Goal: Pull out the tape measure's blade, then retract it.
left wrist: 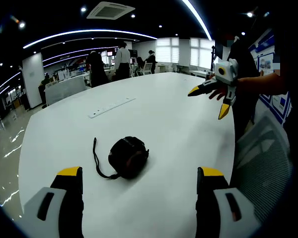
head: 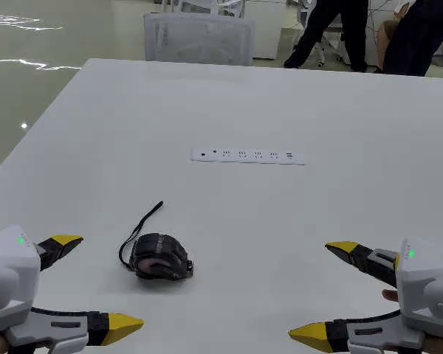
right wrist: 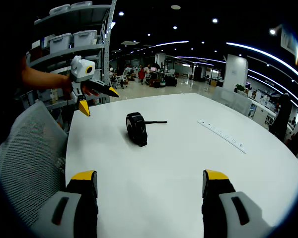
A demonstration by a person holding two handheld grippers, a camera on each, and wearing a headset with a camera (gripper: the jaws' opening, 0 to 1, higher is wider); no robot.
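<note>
A black tape measure [head: 160, 257] with a black wrist strap [head: 142, 223] lies on the white table [head: 280, 103], blade fully in. It also sits ahead of the left gripper [left wrist: 128, 157] and further off in the right gripper view [right wrist: 136, 128]. My left gripper [head: 96, 284] hovers open at the near left, just left of the tape measure, holding nothing. My right gripper [head: 332, 291] is open at the near right, well apart from the tape. Each gripper appears in the other's view: the right gripper [left wrist: 211, 99] and the left gripper [right wrist: 94, 99].
A white power strip [head: 247, 155] lies flat across the table's middle, beyond the tape measure. A mesh chair [head: 199, 38] stands at the far edge, with people [head: 340, 33] standing behind it. A mesh chair back [right wrist: 27, 153] is close on my side.
</note>
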